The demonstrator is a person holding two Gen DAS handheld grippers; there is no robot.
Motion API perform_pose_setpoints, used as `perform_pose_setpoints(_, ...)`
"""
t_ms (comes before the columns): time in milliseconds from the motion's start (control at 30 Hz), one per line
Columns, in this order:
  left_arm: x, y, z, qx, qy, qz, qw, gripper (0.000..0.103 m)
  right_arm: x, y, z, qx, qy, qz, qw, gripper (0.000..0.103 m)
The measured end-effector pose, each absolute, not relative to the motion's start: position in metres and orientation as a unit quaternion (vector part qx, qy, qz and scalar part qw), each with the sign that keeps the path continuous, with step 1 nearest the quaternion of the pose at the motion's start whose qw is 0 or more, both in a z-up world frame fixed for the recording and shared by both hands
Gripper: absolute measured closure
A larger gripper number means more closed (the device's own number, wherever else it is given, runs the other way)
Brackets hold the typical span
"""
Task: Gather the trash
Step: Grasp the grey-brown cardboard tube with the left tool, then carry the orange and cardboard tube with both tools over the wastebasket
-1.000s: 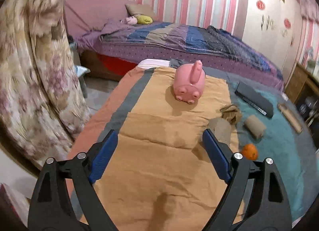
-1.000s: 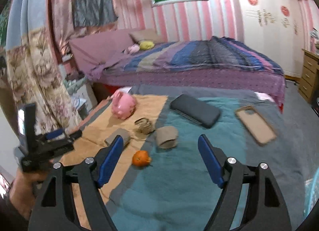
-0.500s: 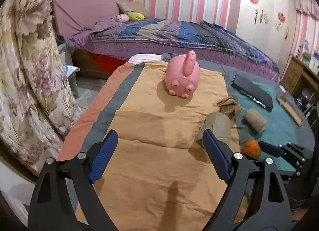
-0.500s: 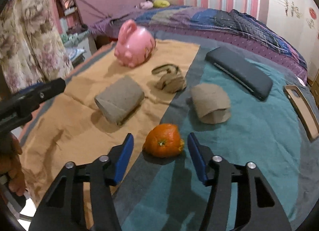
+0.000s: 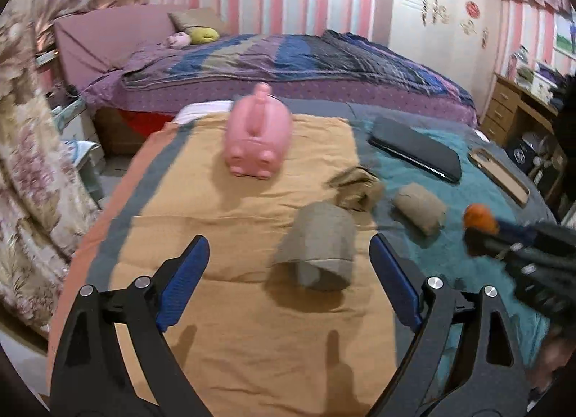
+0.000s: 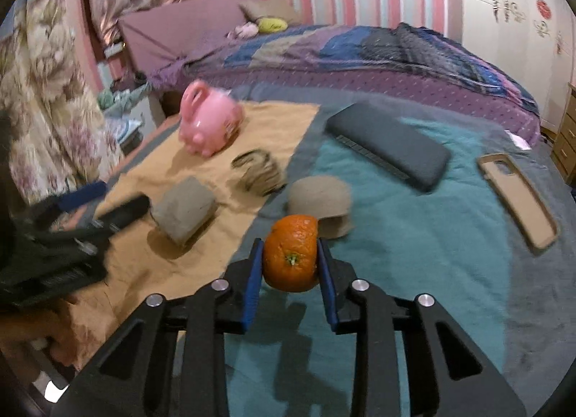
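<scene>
orange peel point(image 6: 291, 258); pink pig point(image 6: 208, 122)

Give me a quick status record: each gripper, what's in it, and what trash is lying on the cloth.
right gripper: jaws closing, pads against both sides of the orange peel
left gripper: jaws open, empty, aimed at the grey tube
other trash: flattened tube, crumpled tube
non-trash: pink pig, dark case, phone case
surface: cloth, tan and teal parts
</scene>
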State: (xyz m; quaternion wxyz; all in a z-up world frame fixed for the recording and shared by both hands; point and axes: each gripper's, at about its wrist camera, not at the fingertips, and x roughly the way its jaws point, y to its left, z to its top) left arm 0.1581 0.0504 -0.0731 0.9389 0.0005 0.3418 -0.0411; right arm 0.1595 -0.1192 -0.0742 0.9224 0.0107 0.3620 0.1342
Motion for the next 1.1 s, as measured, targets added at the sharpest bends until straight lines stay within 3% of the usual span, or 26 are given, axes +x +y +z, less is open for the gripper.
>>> perform_pose_setpoints(167, 0.182, 0.038, -0.097, -0.002, 0.393, -0.028, 0.919, 0.017, 0.159, -0.14, -0.062, 0.014, 0.353, 0.129, 0.927, 0.073)
perform_pose_setpoints(200, 0.185, 0.038, -0.101, -0.004, 0.399, -0.027, 0.916, 0.021, 0.159, -0.145, -0.06, 0.016, 0.352, 0.13, 0.927, 0.073)
perform_pose_setpoints(267, 0.19, 0.037, -0.106, -0.008, 0.411, -0.031, 0.911, 0.041, 0.159, -0.152, -0.057, 0.021, 0.35, 0.13, 0.927, 0.073)
perform_pose_setpoints(367, 0.187, 0.031, -0.102, -0.005, 0.402, -0.038, 0.915, 0.058, 0.156, -0.158, -0.054, 0.024, 0.346, 0.134, 0.928, 0.073)
perform_pose_setpoints(433, 0.186, 0.029, -0.098, -0.002, 0.398, -0.04, 0.917, 0.062, 0.153, -0.162, -0.05, 0.028, 0.341, 0.138, 0.929, 0.073)
perform_pose_setpoints(1100, 0.129, -0.004, -0.019, -0.027, 0.301, -0.09, 0.949, 0.065, 0.111, -0.198, -0.023, 0.049, 0.286, 0.143, 0.946, 0.073)
